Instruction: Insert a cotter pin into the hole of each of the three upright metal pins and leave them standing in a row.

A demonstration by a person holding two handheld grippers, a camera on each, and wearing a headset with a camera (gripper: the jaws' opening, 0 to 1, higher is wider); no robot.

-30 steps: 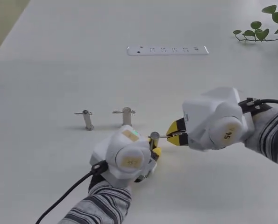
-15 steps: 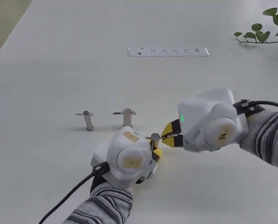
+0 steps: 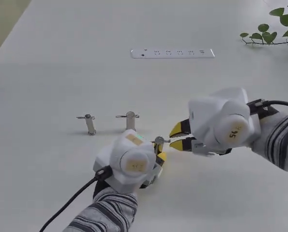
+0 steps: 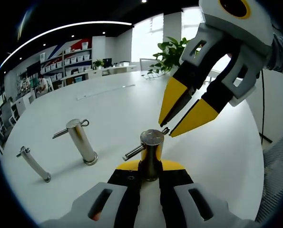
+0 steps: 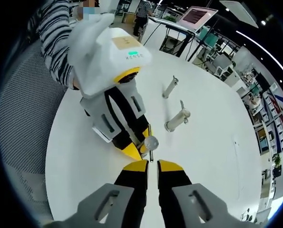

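Two metal pins stand upright on the white table, each with a cotter pin through its top. My left gripper is shut on the third metal pin, holding it upright. A cotter pin passes through the hole under its head and sticks out on both sides. My right gripper is open just to the right of that pin. Its yellow fingertips straddle the cotter pin's near end without gripping it. In the right gripper view the pin head sits just ahead of the right gripper.
A white power strip lies at the back of the table. Plant leaves reach in at the far right. A black cable trails from the left gripper toward the near edge.
The right gripper pushed the cotter pin toward the held pin, then opened its jaws and let go. The left gripper and the two standing pins stayed put.
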